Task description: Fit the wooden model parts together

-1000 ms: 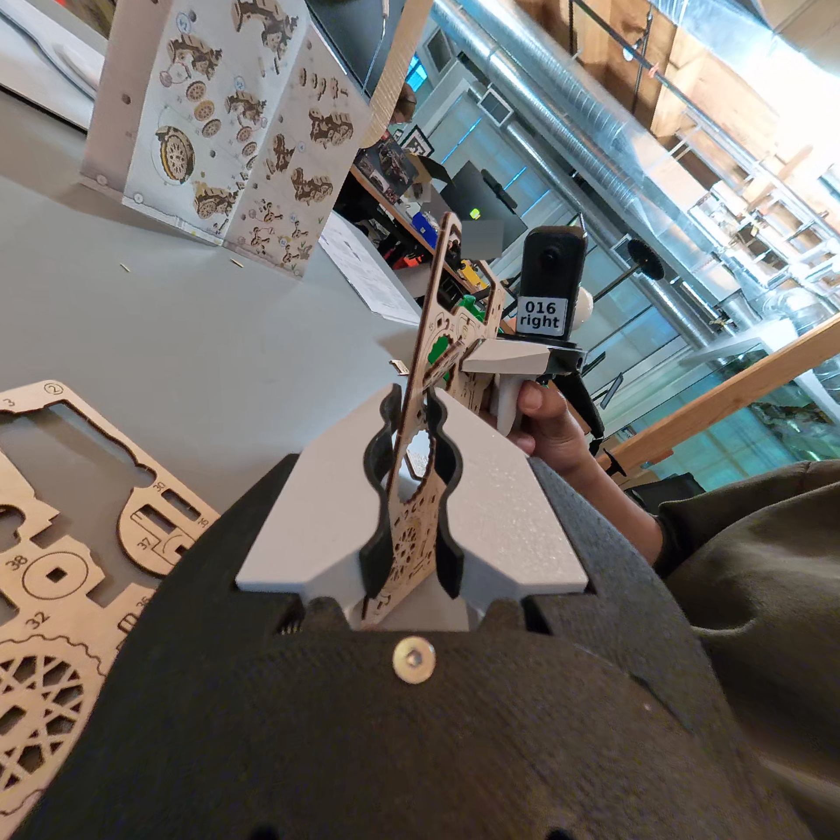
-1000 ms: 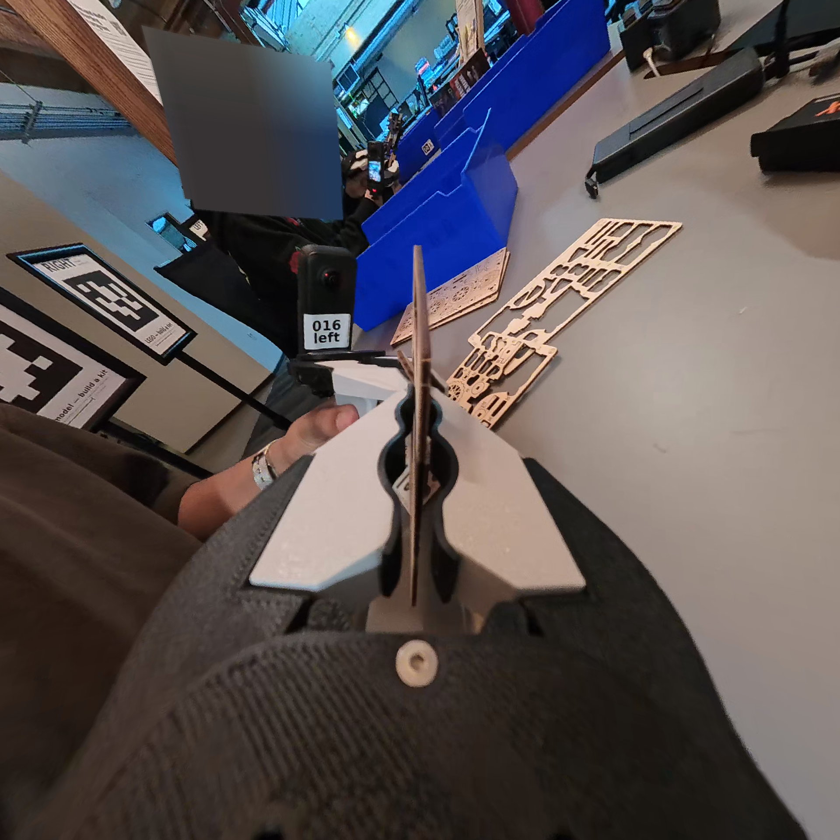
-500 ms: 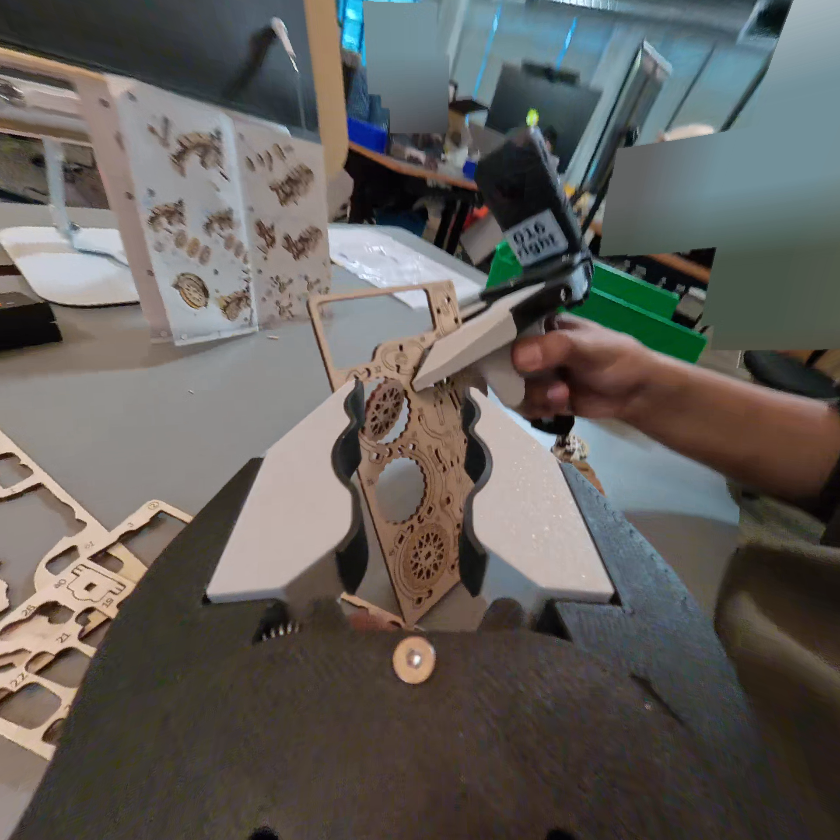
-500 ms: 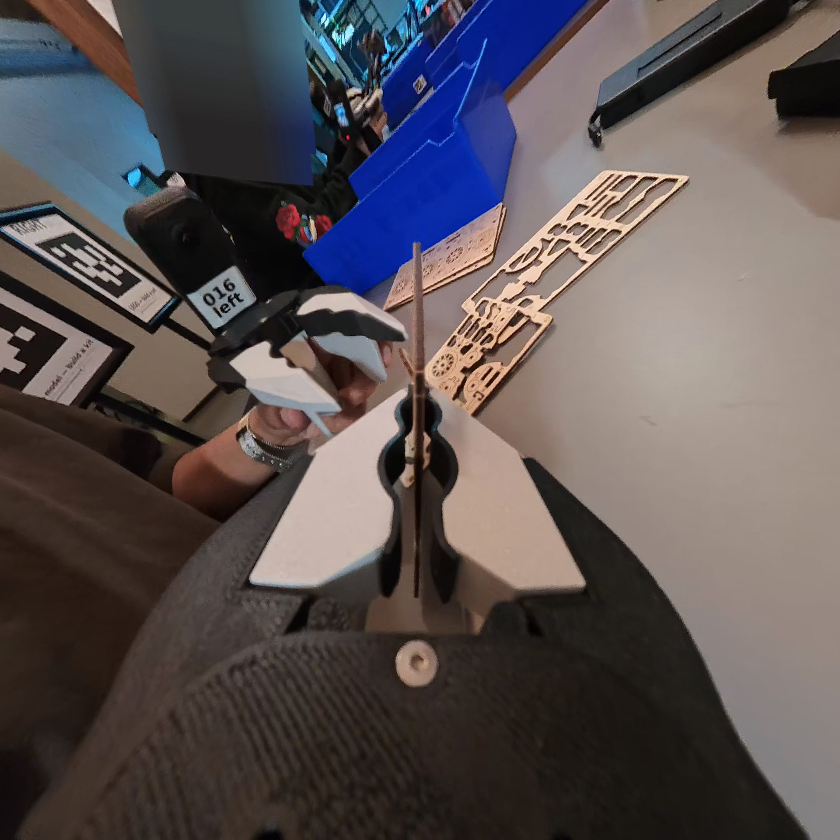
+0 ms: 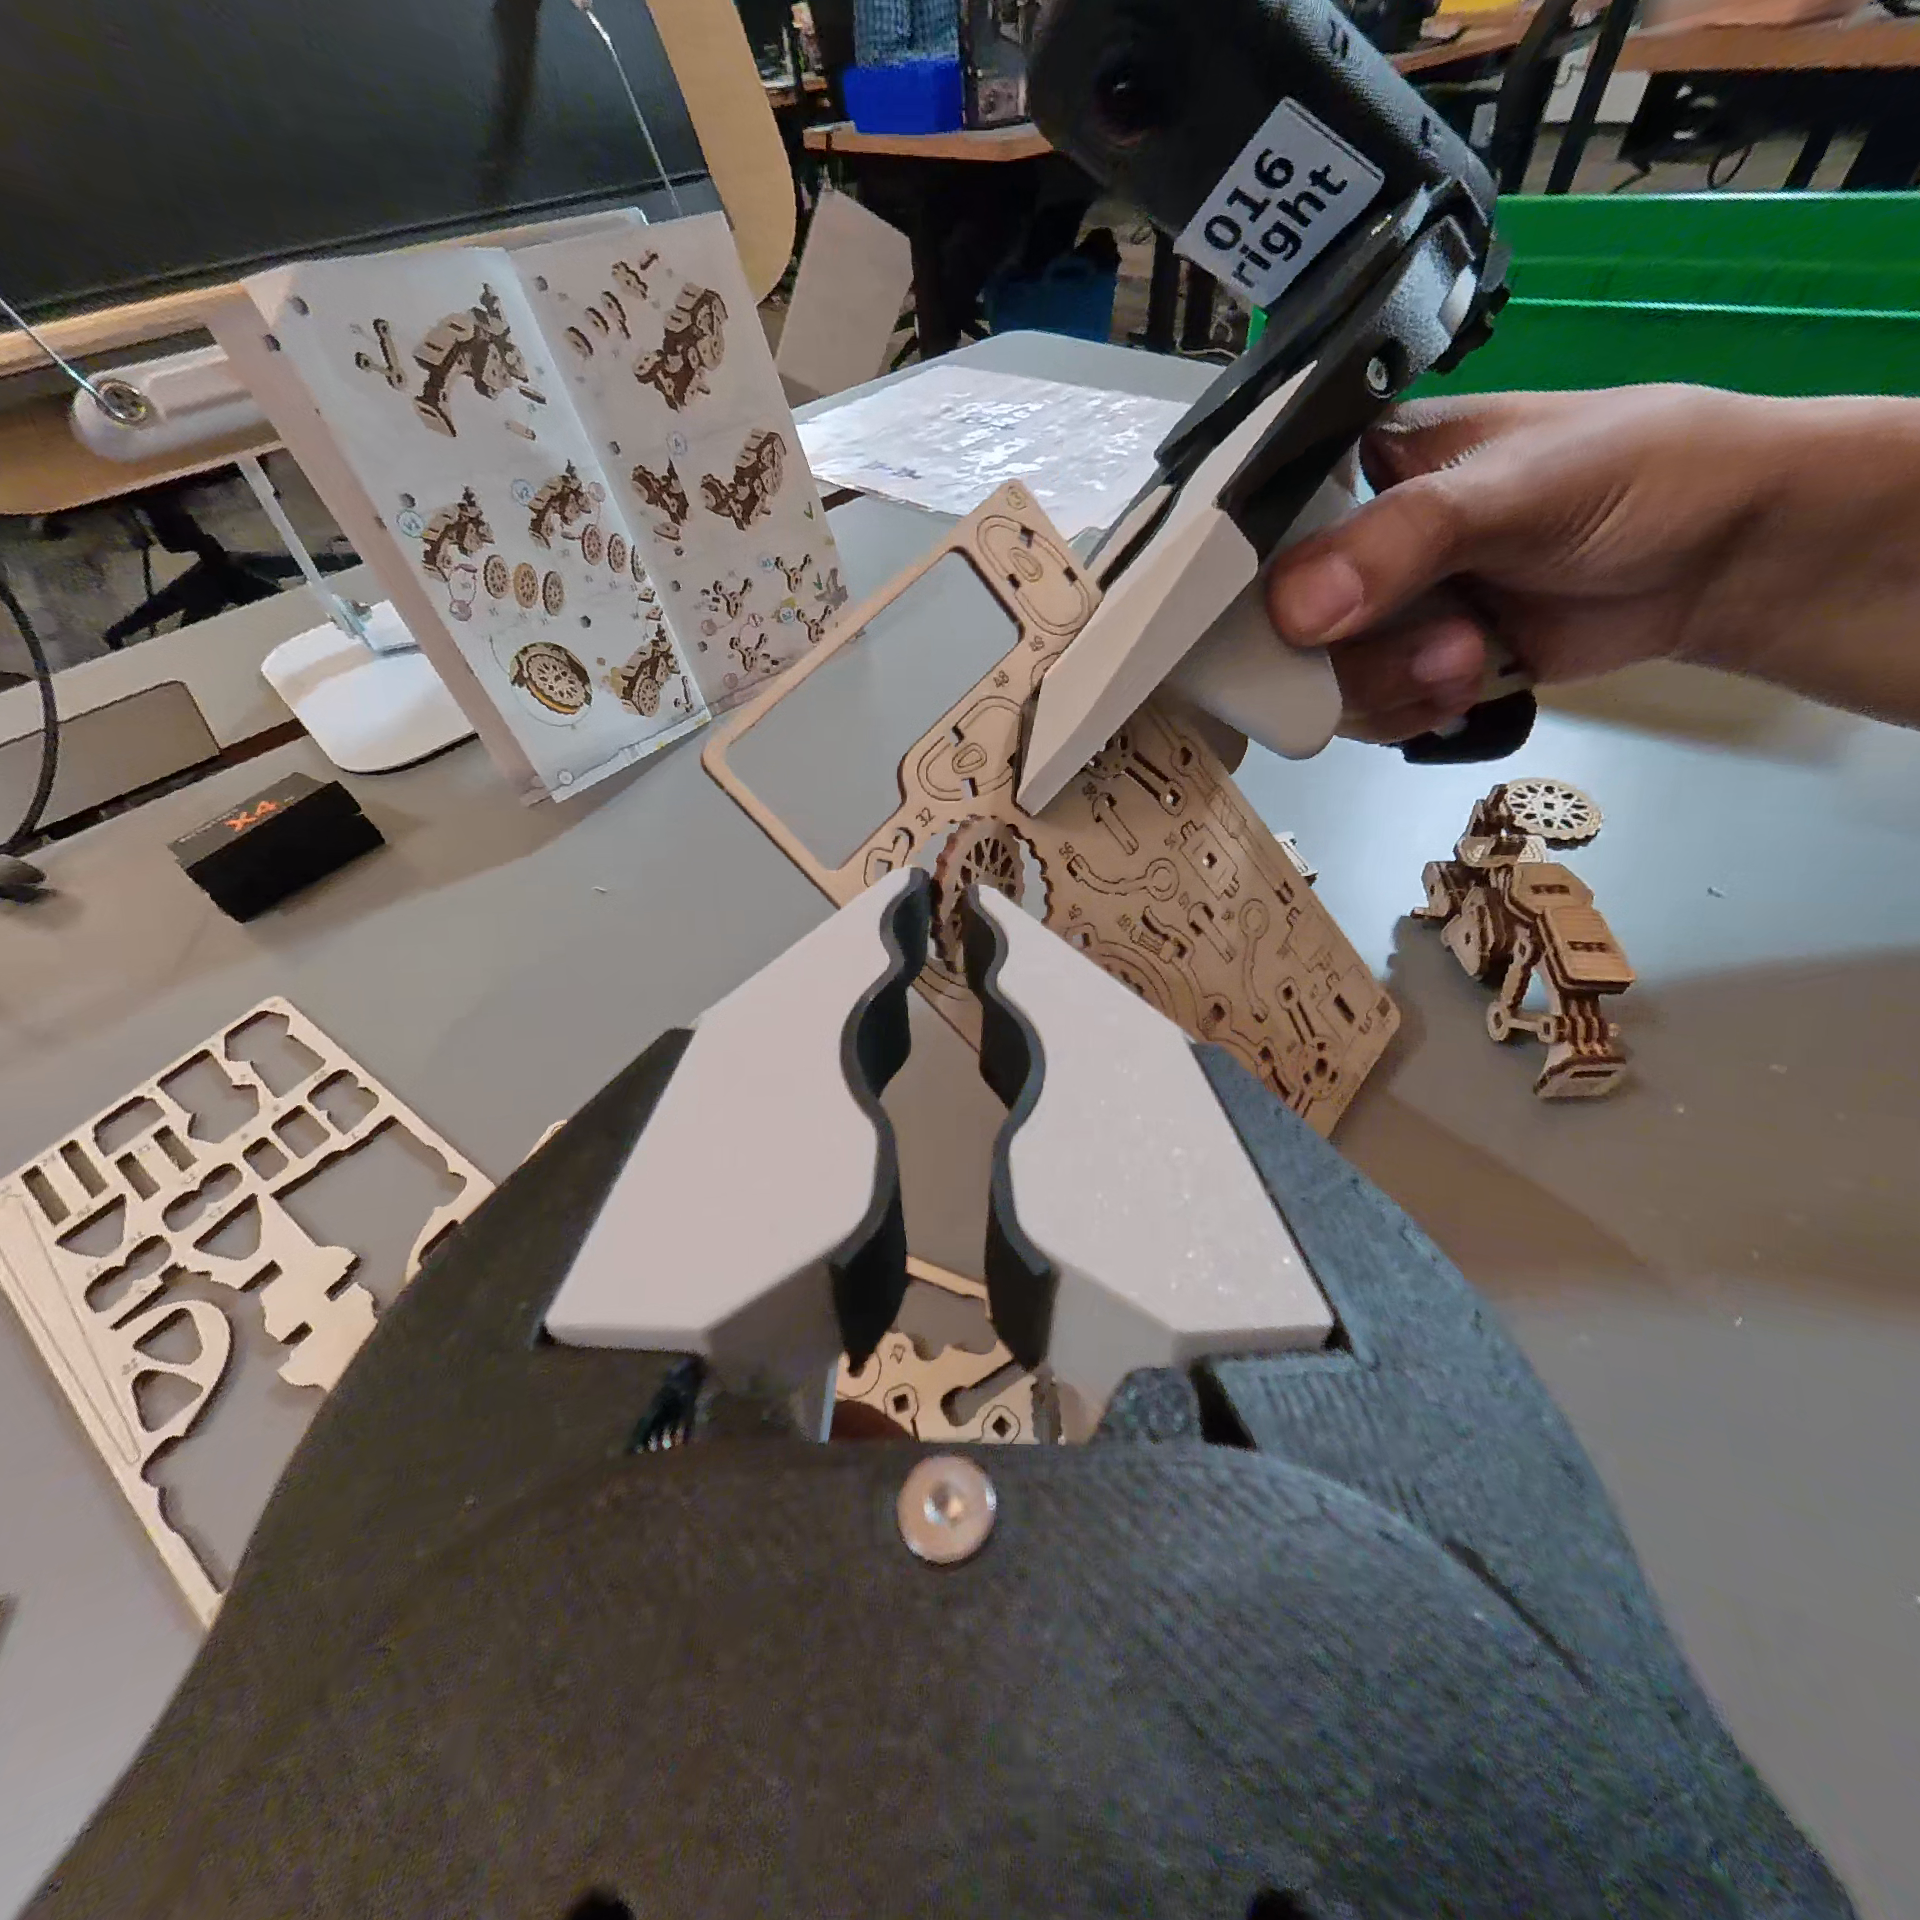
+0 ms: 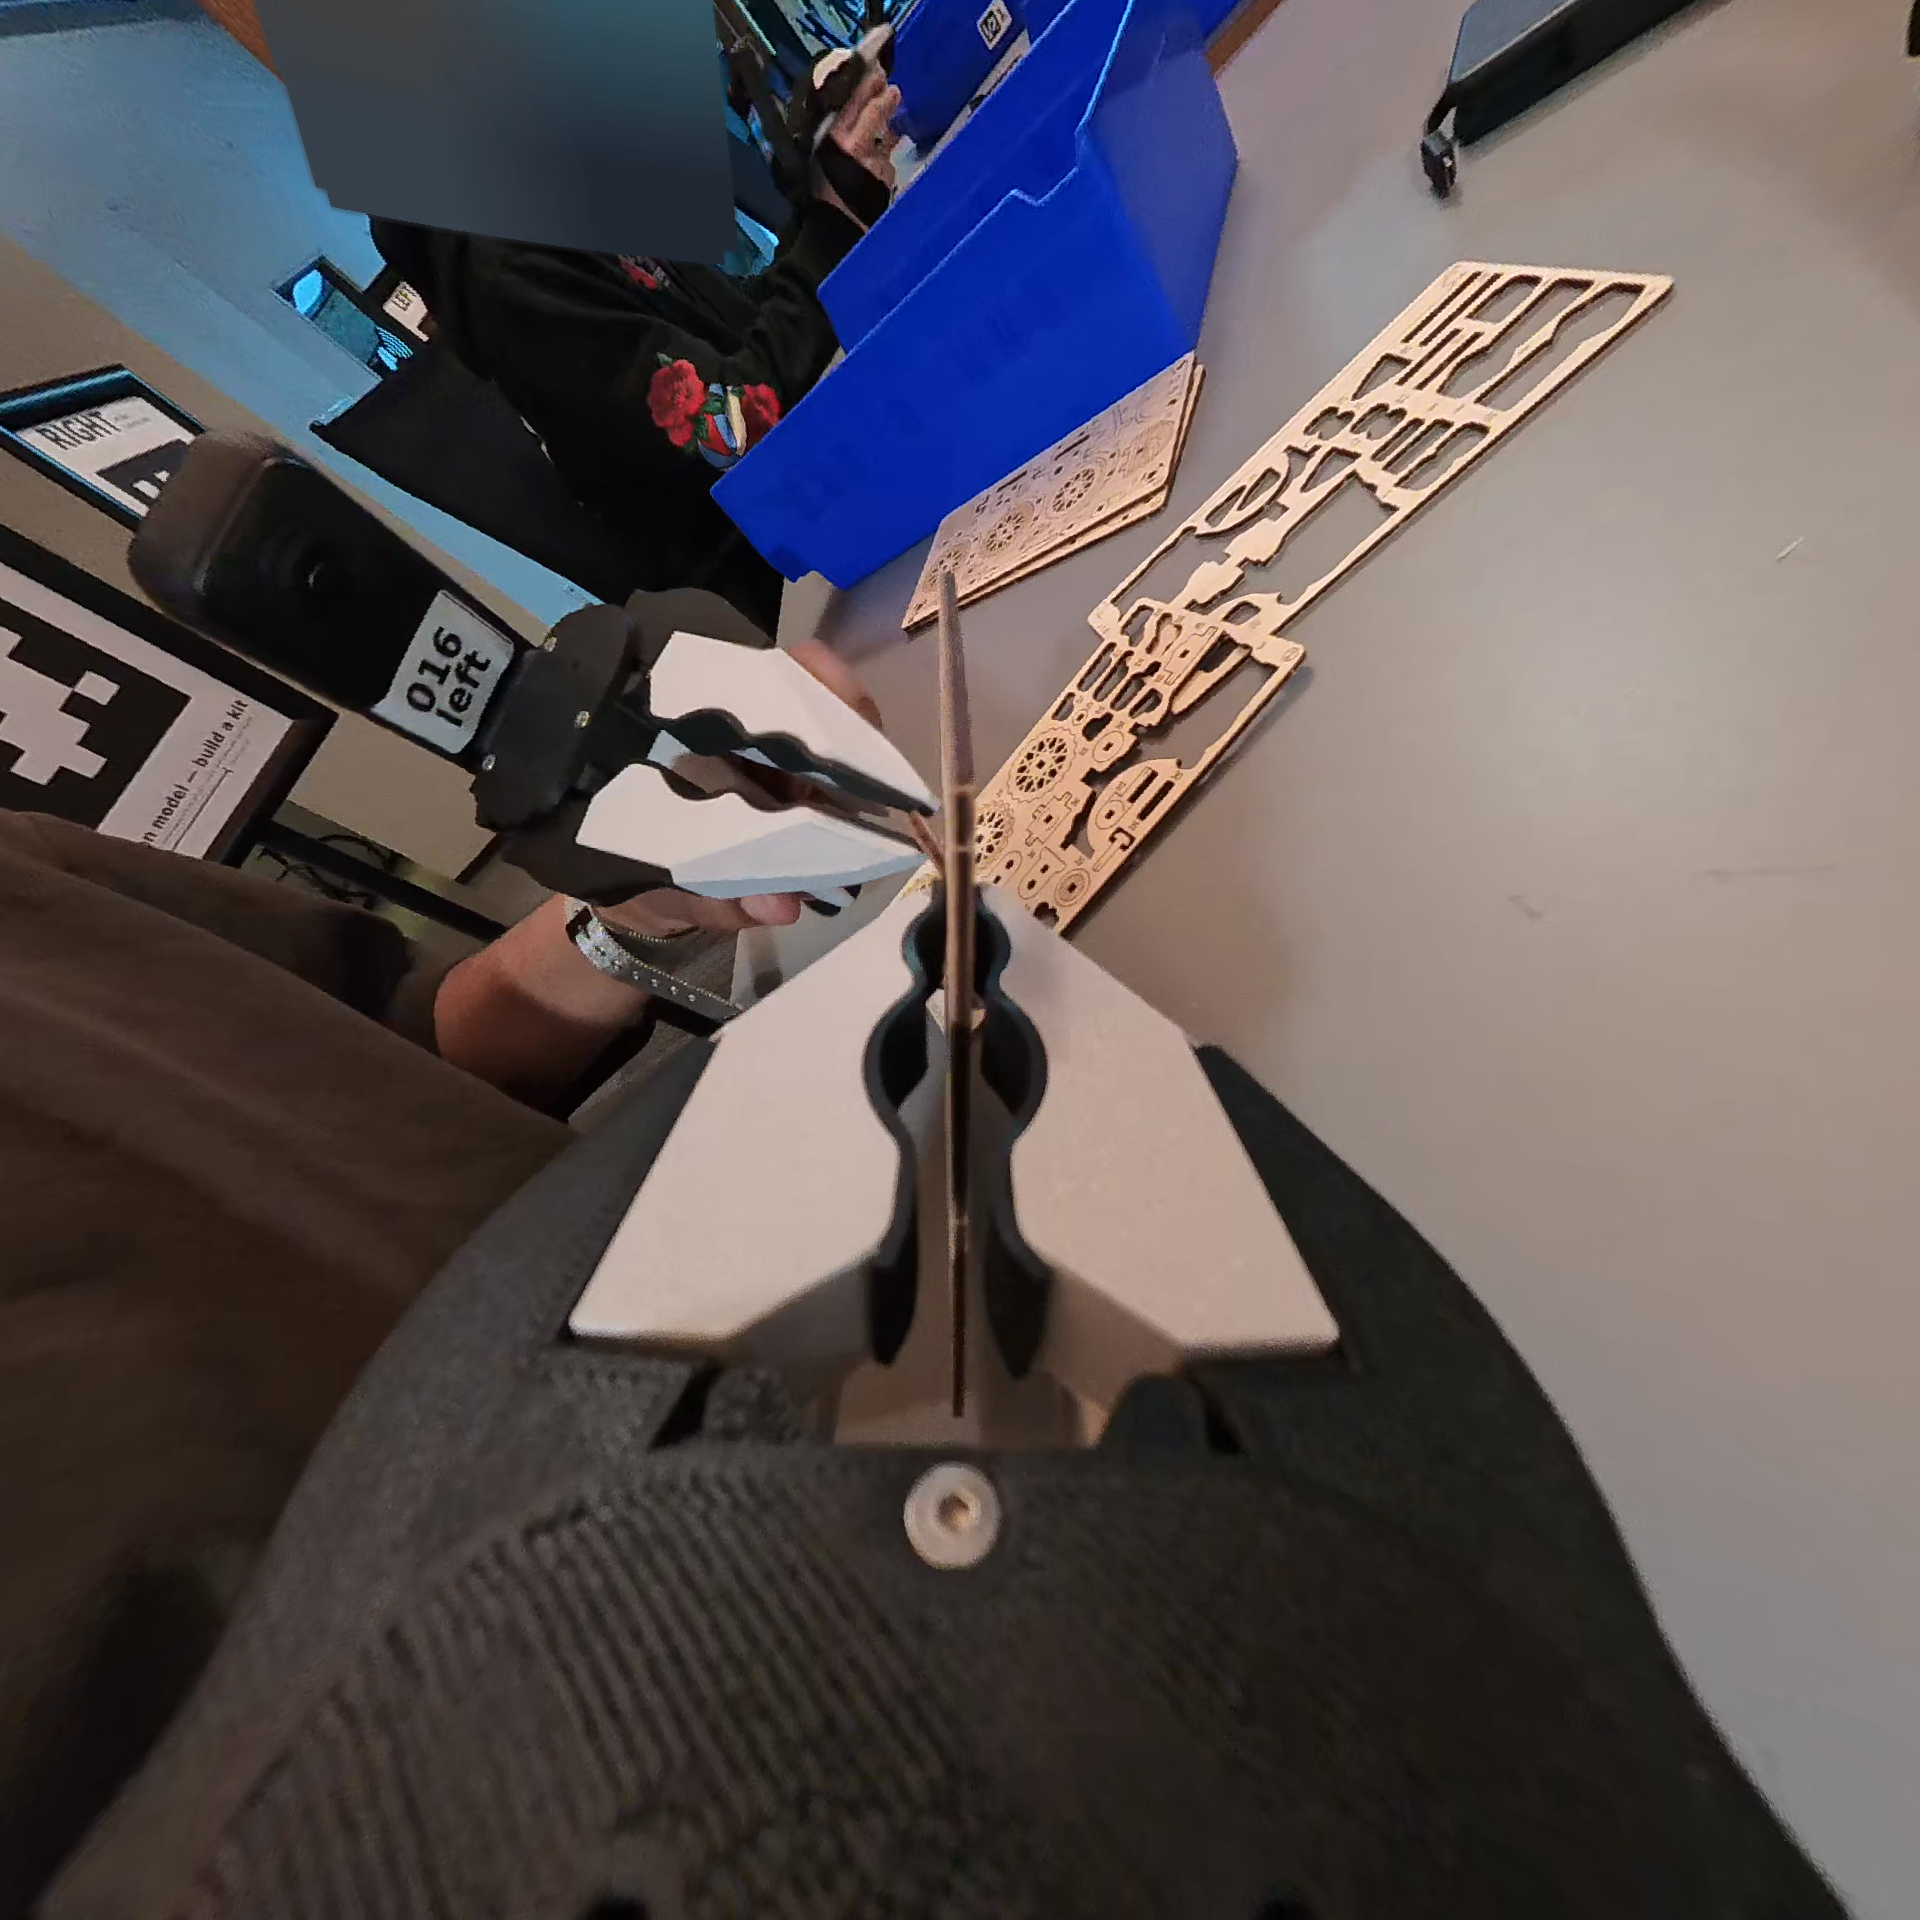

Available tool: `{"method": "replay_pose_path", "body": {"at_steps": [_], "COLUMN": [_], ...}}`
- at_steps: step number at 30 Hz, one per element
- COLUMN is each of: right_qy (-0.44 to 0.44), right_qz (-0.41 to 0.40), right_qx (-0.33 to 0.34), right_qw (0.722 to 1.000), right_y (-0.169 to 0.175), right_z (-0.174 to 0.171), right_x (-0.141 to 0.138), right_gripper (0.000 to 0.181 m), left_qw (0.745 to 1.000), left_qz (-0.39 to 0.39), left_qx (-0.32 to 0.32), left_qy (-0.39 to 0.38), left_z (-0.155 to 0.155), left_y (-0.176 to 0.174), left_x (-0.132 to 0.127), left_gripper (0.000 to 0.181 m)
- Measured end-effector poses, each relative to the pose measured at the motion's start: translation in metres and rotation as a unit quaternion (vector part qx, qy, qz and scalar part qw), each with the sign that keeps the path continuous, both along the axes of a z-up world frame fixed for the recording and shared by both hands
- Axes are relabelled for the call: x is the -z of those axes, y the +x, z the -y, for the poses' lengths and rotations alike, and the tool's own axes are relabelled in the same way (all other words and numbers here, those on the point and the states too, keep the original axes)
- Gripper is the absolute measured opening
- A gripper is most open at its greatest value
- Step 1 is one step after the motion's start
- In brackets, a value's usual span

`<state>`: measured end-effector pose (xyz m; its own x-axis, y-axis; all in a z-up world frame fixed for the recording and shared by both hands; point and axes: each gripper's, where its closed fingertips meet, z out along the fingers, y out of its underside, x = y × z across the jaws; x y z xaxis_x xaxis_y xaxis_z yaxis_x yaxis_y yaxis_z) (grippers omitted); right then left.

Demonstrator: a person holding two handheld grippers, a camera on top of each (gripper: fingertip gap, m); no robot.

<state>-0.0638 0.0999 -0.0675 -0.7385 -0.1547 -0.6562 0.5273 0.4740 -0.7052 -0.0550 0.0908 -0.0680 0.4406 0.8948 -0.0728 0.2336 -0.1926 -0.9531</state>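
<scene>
My right gripper (image 6: 956, 914) is shut on a laser-cut wooden parts sheet (image 6: 951, 707), seen edge-on between its pads. In the left wrist view the right gripper (image 5: 1039, 790) holds this sheet (image 5: 1195, 904) tilted, with its lower corner near the grey table (image 5: 1558, 1299). My left gripper (image 5: 945, 899) faces the sheet's flat side. Its jaws are drawn to a narrow gap and the tips pinch a gear wheel (image 5: 982, 857) set in the sheet. In the right wrist view the left gripper (image 6: 923, 826) comes in from the left and touches the sheet.
A partly built wooden model (image 5: 1527, 914) stands at right. Emptied sheets (image 5: 208, 1195) lie at left, and they also show in the right wrist view (image 6: 1403, 436). An instruction booklet (image 5: 582, 499) stands behind, near a black box (image 5: 275, 842). Blue bins (image 6: 1018, 312) and a person are beyond. The grippers are tip to tip, or close to it.
My left gripper let go of the sheet, opened, swung round to its flat side and closed down on the gear wheel. The right gripper kept hold of the sheet and tilted it down.
</scene>
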Motion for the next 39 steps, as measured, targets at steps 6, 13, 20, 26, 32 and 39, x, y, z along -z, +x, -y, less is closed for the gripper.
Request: {"method": "replay_pose_path", "body": {"at_steps": [6,13,20,26,32,39], "right_qy": [0.007,-0.001,-0.031,-0.044,-0.038,0.002], "right_qz": [0.025,0.052,0.127,0.175,0.182,0.11], "right_qx": [-0.004,-0.007,-0.047,-0.058,-0.058,-0.027], "right_qw": [1.0,0.999,0.99,0.982,0.981,0.994], "right_y": [0.004,0.006,0.012,0.014,0.016,0.011], "right_z": [0.001,0.003,-0.004,-0.005,-0.003,-0.001], "right_x": [0.001,0.001,-0.01,-0.012,-0.009,0.002], "right_gripper": [0.001,0.001,0.002,0.001,0.002,0.002], "left_qw": [1.0,0.999,0.981,0.976,0.981,0.995], "left_qz": [-0.003,-0.008,0.024,0.015,-0.009,-0.047], "left_qx": [0.028,0.04,0.094,0.117,0.124,0.067], "left_qy": [-0.006,0.003,0.167,0.186,0.146,-0.061], "left_z": [0.0,0.001,-0.006,-0.01,-0.009,-0.005], "left_y": [0.006,0.009,0.015,0.019,0.022,0.016], "left_x": [0.001,0.0,-0.017,-0.02,-0.017,-0.001], "left_gripper": [0.004,0.003,0.002,0.002,0.002,0.003]}}
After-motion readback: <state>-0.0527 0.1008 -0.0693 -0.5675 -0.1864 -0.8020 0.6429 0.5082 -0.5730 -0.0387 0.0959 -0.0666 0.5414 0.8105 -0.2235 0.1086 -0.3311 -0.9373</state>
